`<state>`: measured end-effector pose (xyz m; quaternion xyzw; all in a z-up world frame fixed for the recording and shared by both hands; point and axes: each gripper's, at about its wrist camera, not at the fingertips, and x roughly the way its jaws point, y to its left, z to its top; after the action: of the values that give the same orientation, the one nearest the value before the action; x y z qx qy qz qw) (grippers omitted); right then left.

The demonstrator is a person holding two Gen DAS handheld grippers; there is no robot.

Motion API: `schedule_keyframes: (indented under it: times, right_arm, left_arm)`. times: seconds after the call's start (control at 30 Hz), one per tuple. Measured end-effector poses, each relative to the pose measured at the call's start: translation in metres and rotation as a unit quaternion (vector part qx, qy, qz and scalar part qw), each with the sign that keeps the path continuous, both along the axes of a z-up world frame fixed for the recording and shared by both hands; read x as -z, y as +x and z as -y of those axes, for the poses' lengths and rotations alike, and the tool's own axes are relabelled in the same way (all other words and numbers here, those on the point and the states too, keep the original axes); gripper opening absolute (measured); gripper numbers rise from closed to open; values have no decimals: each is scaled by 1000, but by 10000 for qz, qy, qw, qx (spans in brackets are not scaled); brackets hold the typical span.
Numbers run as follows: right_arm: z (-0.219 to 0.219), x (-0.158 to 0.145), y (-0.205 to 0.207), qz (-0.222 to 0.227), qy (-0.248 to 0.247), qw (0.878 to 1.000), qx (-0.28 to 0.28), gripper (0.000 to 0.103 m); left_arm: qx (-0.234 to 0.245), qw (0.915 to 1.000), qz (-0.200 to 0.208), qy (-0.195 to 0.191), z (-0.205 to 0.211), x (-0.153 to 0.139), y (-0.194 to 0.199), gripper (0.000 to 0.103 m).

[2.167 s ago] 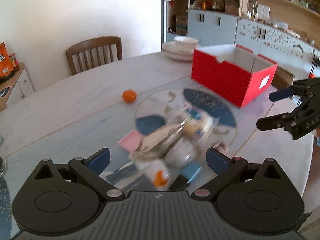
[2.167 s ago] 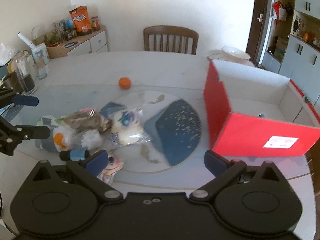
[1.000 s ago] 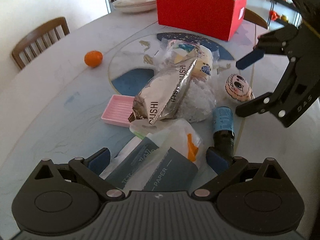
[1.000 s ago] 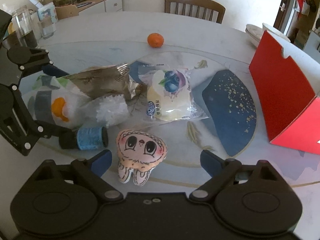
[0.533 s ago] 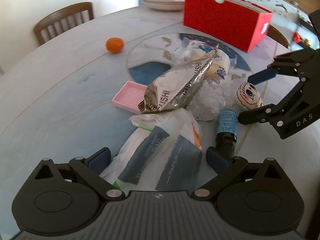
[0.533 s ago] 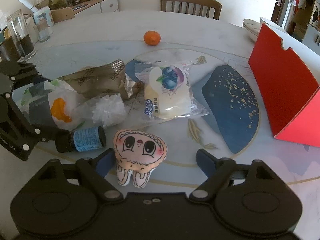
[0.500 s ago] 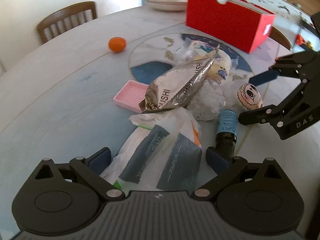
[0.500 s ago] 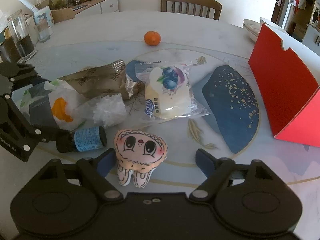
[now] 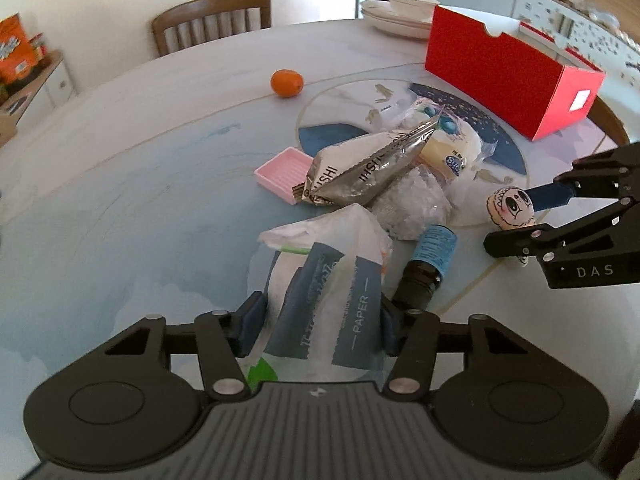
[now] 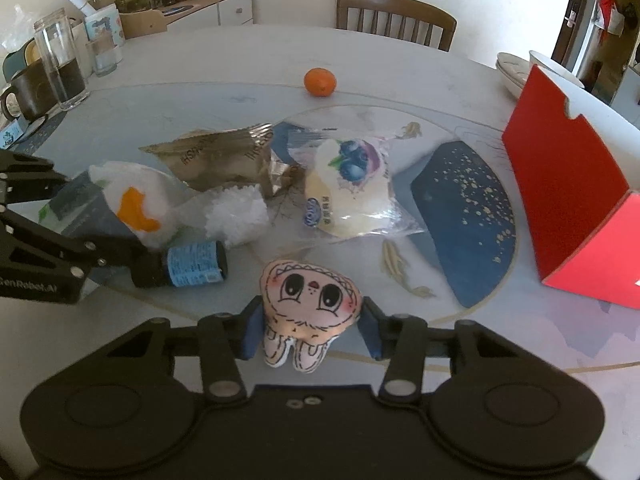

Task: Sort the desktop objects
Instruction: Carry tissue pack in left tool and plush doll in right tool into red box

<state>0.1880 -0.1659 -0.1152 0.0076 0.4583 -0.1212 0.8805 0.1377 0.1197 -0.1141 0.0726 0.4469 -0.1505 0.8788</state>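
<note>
Marble-patterned counter (image 9: 120,168) carries a loose heap of things near its middle. The left gripper (image 9: 322,324) has its fingers (image 9: 250,320) closing on a white-and-grey paper tissue pack (image 9: 332,292), which sits between them with both blue pads against its sides. Just at the pack's 3 o'clock lies a dark bottle with a blue label (image 9: 430,260), cap toward the camera.

In the right wrist view the right gripper (image 10: 310,330) is closing too, its fingers (image 10: 370,334) narrowed onto a pink tooth-shaped plush with a drawn face (image 10: 312,300); both pads touch the plush's lower sides. The bottle lies at the plush's 9 o'clock, near it.

Beyond the plush, at 12 o'clock, rests a clear-wrapped blueberry bread (image 10: 348,192). At 11 o'clock a silver snack bag (image 10: 224,160) leans over a bag of white fluffy stuff (image 10: 234,216), and in the left wrist view a pink ridged tray (image 9: 282,174) pokes out from beneath the snack bag's far side. A tangerine (image 10: 319,82) sits alone well beyond the heap, toward a wooden chair (image 10: 396,20). At 2 o'clock from the plush stands an open red cardboard box (image 10: 560,184), well apart, with stacked white dishes (image 10: 520,68) behind it.
</note>
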Motion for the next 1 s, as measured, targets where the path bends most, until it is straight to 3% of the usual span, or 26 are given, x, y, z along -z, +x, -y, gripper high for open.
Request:
schedule_keyframes:
  times: [0.17, 0.57, 1.0]
  right_arm:
    - [12, -10, -14, 63, 110, 9999, 45, 47]
    - [51, -40, -50, 202, 238, 9994, 134, 47]
    - [101, -75, -81, 255, 298, 9991, 174, 47]
  left_arm:
    - [-260, 9995, -73, -132, 1, -8, -12, 47]
    - [-731, 9970, -18, -271, 27, -38, -34, 45]
    - [-591, 9969, 82, -511, 92, -72, -22, 45]
